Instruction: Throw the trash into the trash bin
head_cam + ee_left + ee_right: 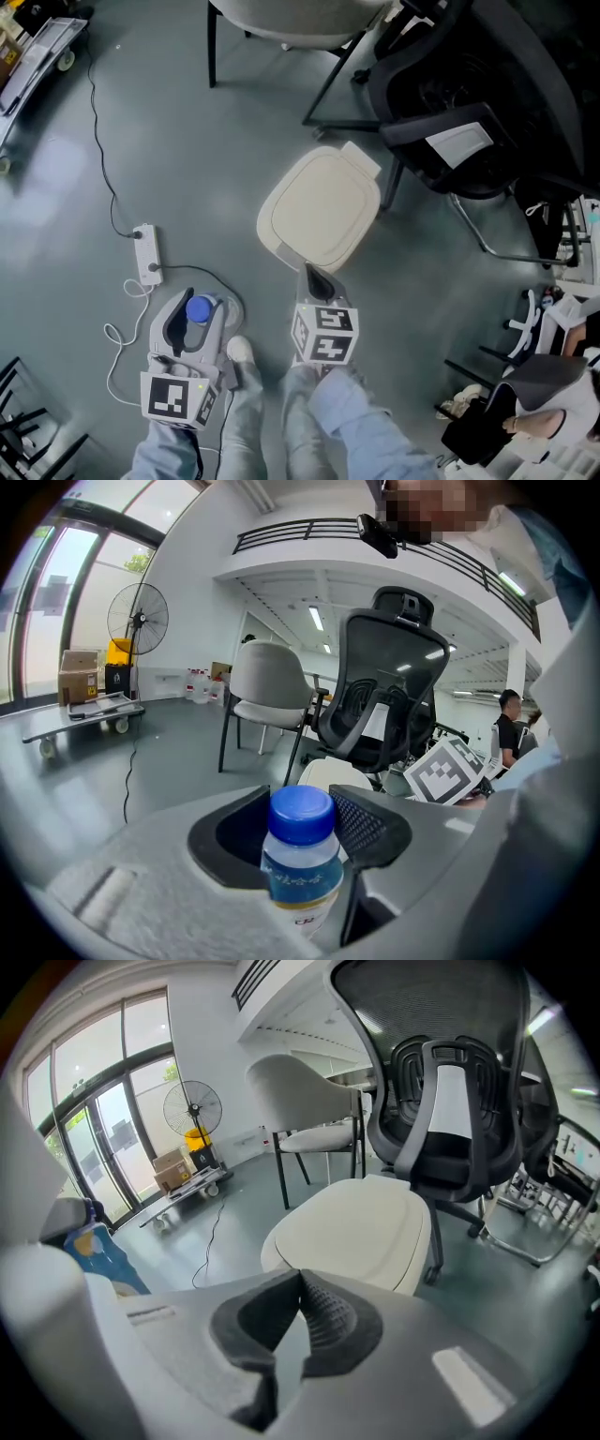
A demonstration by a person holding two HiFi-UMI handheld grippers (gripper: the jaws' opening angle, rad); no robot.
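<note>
The left gripper (191, 321) grips a blue-capped bottle (198, 309) at 7 o'clock from the closed trash bin (279, 249), while the right gripper (315, 277), clenched and empty, probably aims to lift the lid (323, 202).

The bottle (300, 869) wears a blue cap (301, 815); the trash bin (321, 208) is cream.

Clear plastic bottle (298, 878) w/ glossy blue cap (301, 815); matt cream plastic bin (321, 208); smooth floor (187, 141).
</note>
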